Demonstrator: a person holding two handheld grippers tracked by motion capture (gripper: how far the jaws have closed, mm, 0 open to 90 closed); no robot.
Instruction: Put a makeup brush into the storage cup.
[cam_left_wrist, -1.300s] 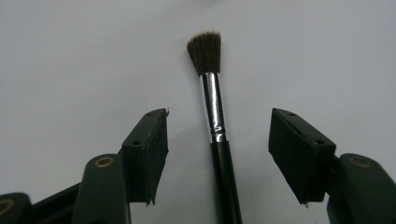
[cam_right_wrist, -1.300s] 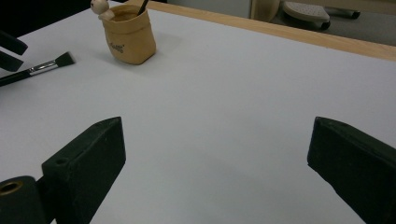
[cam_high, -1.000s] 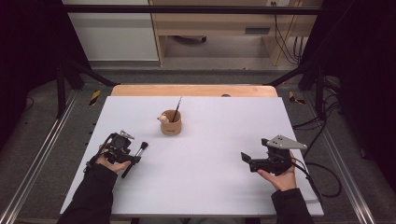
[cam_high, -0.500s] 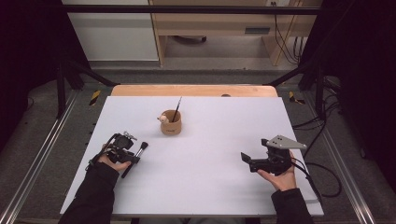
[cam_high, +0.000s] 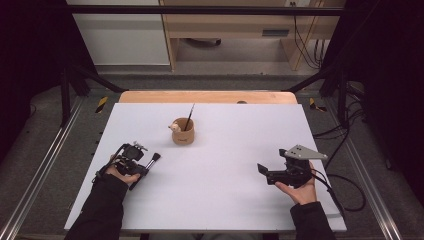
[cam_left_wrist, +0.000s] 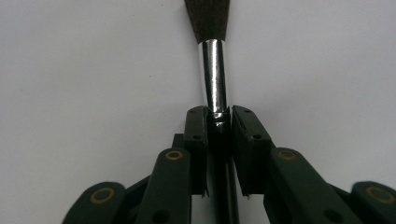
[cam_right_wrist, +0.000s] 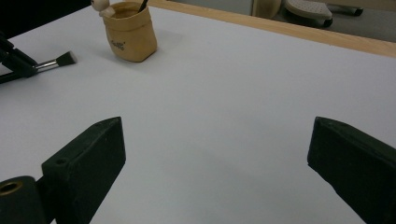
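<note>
A make-up brush (cam_high: 152, 160) with a black handle, silver ferrule (cam_left_wrist: 214, 74) and dark bristles lies on the white table at the left. My left gripper (cam_high: 145, 167) has just been closing. Its pads now press on the handle right behind the ferrule, in the left gripper view (cam_left_wrist: 218, 123). The brush points up and to the right, toward a tan cup (cam_high: 182, 132). My right gripper (cam_high: 261, 170) rests at the right of the table. It stands open with nothing between its wide-apart jaws (cam_right_wrist: 217, 154).
The tan cup (cam_right_wrist: 130, 30) stands at the middle back with a thin brush (cam_high: 190, 112) upright in it and a small pale figure on its rim. The white table top (cam_high: 225, 200) ends in a wooden strip (cam_high: 207, 96) at the far edge.
The left gripper's jaws have drawn together onto the brush handle. Both hands have stayed in place, and the brush lies where it lay.
</note>
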